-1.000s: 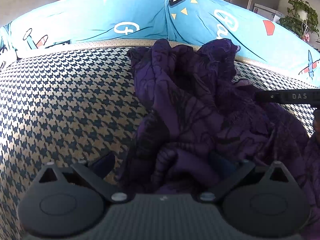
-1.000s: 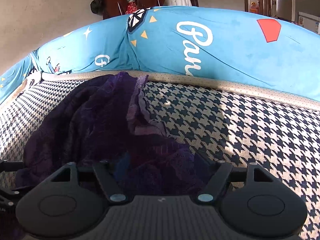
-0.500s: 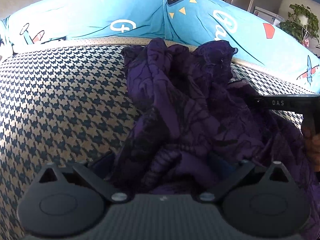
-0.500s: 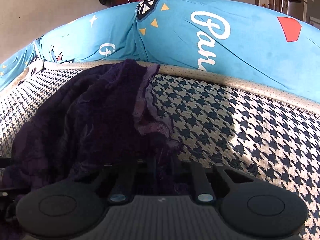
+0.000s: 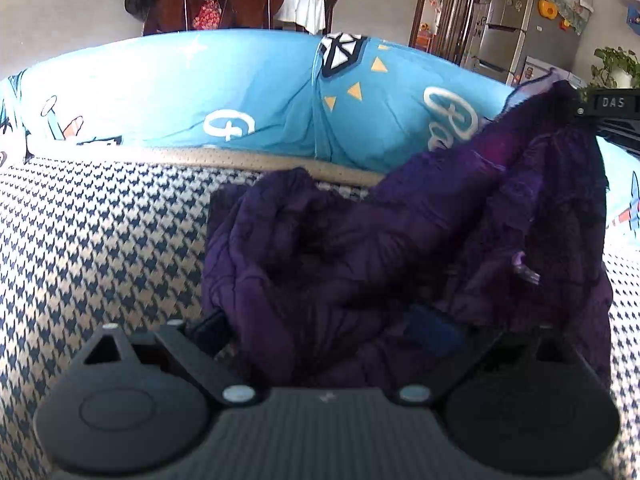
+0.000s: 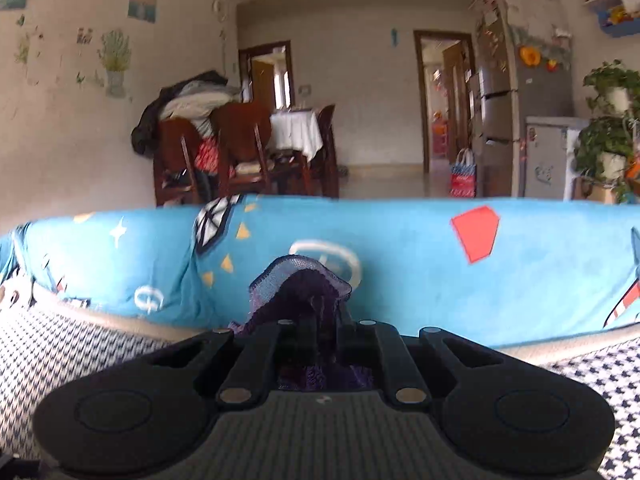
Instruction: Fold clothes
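Purple cloth (image 5: 360,264) lies bunched on the checked sofa seat (image 5: 100,240), with one edge pulled up. Right gripper (image 6: 320,332) has its fingers pinched tight on that edge, likely to spread it out. Left gripper (image 5: 328,328) fingers are wide, closing slightly around loose cloth without pressing it.

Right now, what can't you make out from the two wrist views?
- Left wrist: the left gripper fingertips, buried under the purple garment; jaws closing, contact unclear.
- Left wrist: the right gripper, cut off by the right edge.
- Right wrist: the right gripper's pads, covered by the pinched cloth.
- Either view: what kind of garment it is; it is bunched on the houndstooth sofa seat.
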Demonstrator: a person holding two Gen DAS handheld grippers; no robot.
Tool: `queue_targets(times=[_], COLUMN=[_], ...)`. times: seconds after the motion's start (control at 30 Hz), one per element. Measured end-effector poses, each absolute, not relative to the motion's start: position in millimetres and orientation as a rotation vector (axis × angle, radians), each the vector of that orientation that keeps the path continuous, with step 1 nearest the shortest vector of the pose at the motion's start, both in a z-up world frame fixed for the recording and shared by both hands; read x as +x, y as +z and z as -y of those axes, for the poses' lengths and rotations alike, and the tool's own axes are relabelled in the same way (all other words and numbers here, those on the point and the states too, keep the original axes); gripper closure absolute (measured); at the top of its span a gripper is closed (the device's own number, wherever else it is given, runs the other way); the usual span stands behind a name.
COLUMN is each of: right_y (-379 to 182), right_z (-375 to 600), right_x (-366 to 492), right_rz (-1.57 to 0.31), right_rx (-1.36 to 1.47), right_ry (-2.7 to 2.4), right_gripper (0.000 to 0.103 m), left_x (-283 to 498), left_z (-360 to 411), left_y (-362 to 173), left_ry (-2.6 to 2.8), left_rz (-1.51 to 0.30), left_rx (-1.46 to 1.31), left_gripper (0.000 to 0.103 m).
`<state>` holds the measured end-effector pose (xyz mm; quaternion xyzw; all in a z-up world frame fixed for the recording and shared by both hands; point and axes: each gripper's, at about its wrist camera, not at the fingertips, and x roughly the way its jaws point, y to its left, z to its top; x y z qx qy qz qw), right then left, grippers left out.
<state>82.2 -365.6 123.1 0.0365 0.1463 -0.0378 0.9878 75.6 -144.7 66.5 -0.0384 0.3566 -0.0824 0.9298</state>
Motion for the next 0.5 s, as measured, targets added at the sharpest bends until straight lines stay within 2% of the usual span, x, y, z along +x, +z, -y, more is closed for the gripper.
queue_targets(times=[0.1,0.23,0.4,0.5], right_y=[135.6,126.6,122.6,122.8], right_z=[373.1,391.1,400.6,401.4], right_x=[89.2,109.3,103.9,93.3], right_rz=[-0.2,-0.261,-0.293,-0.313], right_rx=[0.073,0.159,0.173,0.168], right_ry=[-0.17,-0.178,-0.179,-0.143], right_gripper=[0.093,0.088,0.069,0.065], left_x=[96.7,105.5,104.1,103.7], left_z=[153.9,156.1,151.1,143.1], left_y=[68.0,61.0,52.9,52.5], left_ry=[-0.171,-0.179,-0.11,-0.095], left_rz=[-0.744,-0.776,-0.782,-0.794], left_rx=[-0.101,-0.12,-0.084,-0.094], left_gripper=[0.005,0.005,0.004,0.004])
